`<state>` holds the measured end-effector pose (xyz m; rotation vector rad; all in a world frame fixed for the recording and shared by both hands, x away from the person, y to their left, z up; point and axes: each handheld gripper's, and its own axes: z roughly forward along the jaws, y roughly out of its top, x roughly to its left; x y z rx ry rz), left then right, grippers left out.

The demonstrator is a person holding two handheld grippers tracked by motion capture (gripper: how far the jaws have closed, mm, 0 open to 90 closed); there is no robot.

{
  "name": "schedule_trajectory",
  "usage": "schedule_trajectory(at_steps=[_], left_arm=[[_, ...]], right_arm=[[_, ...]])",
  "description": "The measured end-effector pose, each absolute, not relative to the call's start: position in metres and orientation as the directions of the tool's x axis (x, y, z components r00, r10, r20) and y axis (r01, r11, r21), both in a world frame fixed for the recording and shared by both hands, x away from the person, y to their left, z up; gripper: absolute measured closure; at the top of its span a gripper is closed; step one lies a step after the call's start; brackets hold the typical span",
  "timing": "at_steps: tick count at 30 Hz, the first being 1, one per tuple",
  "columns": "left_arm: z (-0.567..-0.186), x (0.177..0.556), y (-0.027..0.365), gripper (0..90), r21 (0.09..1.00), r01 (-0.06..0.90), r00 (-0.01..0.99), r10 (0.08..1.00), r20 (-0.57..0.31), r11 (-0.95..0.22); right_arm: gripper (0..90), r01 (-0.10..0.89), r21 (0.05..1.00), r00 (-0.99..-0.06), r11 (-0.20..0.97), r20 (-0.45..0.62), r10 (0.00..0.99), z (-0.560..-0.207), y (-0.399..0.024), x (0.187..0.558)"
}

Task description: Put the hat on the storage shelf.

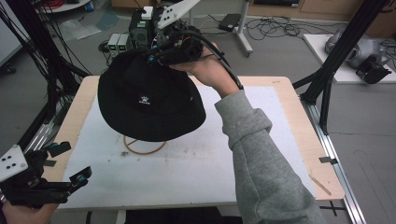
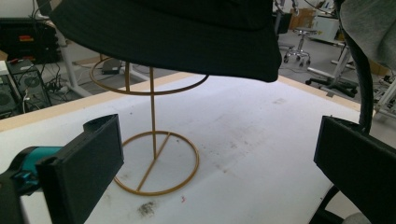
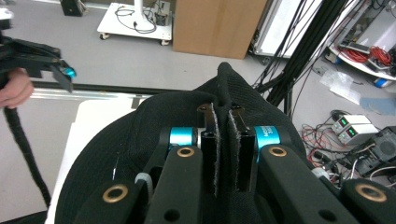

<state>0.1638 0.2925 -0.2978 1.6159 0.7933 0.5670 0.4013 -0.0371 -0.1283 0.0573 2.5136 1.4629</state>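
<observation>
Held up over the far part of the desk, the right hand-held gripper [image 1: 156, 57] is closed on a fold of cloth at the crown of a black bucket hat [image 1: 149, 100]. In the right gripper view the two jaws are seen pressed together with the pinched ridge of the hat [image 3: 154, 126] between them. The hat is carried in the air, tilted, with its brim hanging above a thin gold wire hat stand [image 1: 144, 147]. A small white logo is seen on the side of the hat. The stand [image 2: 154, 140] is placed on the white mat [image 1: 201, 163] that covers the wooden desk [image 1: 299, 135]; it is made of a round base ring, an upright rod and an upper ring, and the hat brim [image 2: 187, 42] is just above the upper ring, not resting on it as far as can be told. The left hand-held gripper [image 1: 70, 161] is held low at the near left corner of the desk, with its jaws wide apart and nothing between them. A grey sleeve [image 1: 261, 158] covers the right arm.
</observation>
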Motion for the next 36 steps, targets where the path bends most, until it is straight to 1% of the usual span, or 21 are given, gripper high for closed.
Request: schedule_trajectory(at_steps=[11, 18, 31, 36], left_arm=[[-0.298, 0.158, 0.292, 1.7, 0.977, 0.190, 0.649, 0.759, -0.055, -0.092], [-0.297, 0.154, 0.295, 1.7, 0.979, 0.186, 0.644, 0.763, -0.057, -0.084], [-0.297, 0.151, 0.299, 1.7, 0.978, 0.191, 0.631, 0.773, -0.058, -0.083], [-0.297, 0.150, 0.299, 1.7, 0.978, 0.191, 0.632, 0.773, -0.056, -0.085]], right_arm=[[85.7, -0.069, 0.843, -0.970, 0.533, -0.181, 0.162, -0.141, -0.004, 0.409], [85.7, -0.042, 0.843, -0.975, 0.536, -0.151, 0.162, -0.154, 0.015, 0.417], [85.7, -0.012, 0.833, -0.975, 0.554, -0.133, 0.178, -0.165, 0.034, 0.422], [85.6, -0.013, 0.829, -0.977, 0.559, -0.130, 0.170, -0.168, 0.037, 0.423]])
